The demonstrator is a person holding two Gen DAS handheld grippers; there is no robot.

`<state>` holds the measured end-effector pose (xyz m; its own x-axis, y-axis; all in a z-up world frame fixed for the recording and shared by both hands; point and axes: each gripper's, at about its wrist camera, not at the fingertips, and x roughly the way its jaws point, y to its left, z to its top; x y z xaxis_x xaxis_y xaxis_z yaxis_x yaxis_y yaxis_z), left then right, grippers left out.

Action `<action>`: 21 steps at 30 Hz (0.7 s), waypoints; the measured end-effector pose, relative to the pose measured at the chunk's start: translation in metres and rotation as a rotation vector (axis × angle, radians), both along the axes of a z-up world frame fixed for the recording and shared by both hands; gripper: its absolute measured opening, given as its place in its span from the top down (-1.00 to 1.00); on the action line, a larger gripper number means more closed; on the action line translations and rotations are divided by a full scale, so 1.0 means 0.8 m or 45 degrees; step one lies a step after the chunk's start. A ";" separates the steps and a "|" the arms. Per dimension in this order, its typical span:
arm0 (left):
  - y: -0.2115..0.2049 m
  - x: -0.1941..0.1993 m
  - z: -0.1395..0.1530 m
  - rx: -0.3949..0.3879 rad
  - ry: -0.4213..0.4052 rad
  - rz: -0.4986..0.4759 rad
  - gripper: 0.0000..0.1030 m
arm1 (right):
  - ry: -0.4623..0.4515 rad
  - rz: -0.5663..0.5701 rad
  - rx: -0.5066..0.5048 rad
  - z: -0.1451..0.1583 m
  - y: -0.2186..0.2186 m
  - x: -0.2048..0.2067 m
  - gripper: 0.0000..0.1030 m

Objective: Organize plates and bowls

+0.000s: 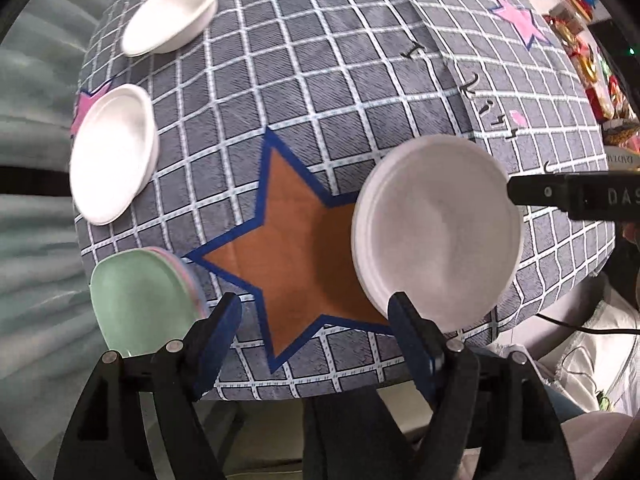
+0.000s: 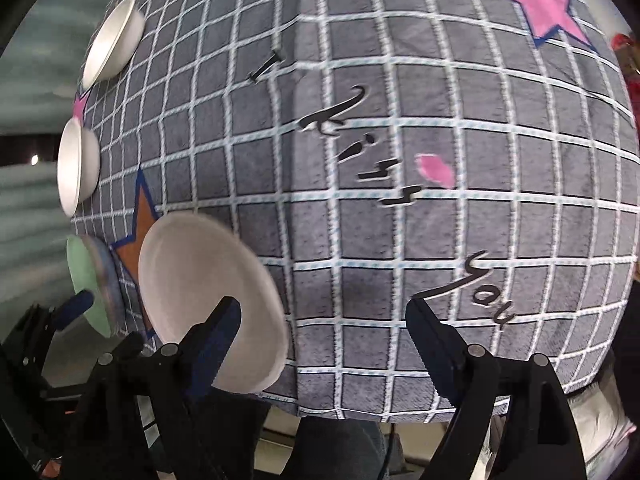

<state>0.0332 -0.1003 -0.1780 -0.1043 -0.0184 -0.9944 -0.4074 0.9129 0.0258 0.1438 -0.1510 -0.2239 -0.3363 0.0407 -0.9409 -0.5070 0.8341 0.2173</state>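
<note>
A stack of white plates [image 1: 438,228] lies on the checked cloth beside the brown star; it also shows in the right wrist view [image 2: 208,280]. A stack of coloured plates with a green one on top [image 1: 140,300] sits at the near left edge, also in the right wrist view [image 2: 86,280]. Two white bowls [image 1: 114,152] [image 1: 174,12] stand along the left side, also in the right wrist view [image 2: 76,166] [image 2: 114,40]. My left gripper [image 1: 316,320] is open and empty above the star. My right gripper [image 2: 324,324] is open and empty; one finger [image 1: 560,194] reaches the white stack's right rim.
The grey checked cloth [image 2: 400,220] with stars and black writing covers the table [image 1: 320,80]. Its near edge drops off just before my grippers. Pale green curtains hang at the left. Colourful clutter [image 1: 592,68] lies beyond the far right corner. A cable runs at the right.
</note>
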 end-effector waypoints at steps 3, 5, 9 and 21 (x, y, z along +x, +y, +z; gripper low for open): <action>0.020 -0.005 0.008 -0.024 -0.023 0.016 -0.53 | -0.034 -0.033 0.002 0.015 -0.016 0.014 -0.67; 0.027 -0.012 0.012 -0.041 -0.042 0.004 -0.53 | -0.058 -0.051 0.005 0.019 -0.015 0.009 -0.99; 0.057 -0.017 0.012 -0.080 -0.069 -0.043 -0.53 | -0.117 -0.118 0.003 0.043 -0.019 0.001 -0.99; 0.149 -0.071 0.018 -0.091 -0.094 -0.148 -0.53 | -0.198 -0.259 0.025 0.078 0.008 -0.059 -0.99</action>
<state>-0.0237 0.0187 -0.1636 -0.0367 -0.0816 -0.9960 -0.2974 0.9524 -0.0671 0.0970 -0.1447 -0.1617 -0.1707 0.1116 -0.9790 -0.3580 0.9186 0.1672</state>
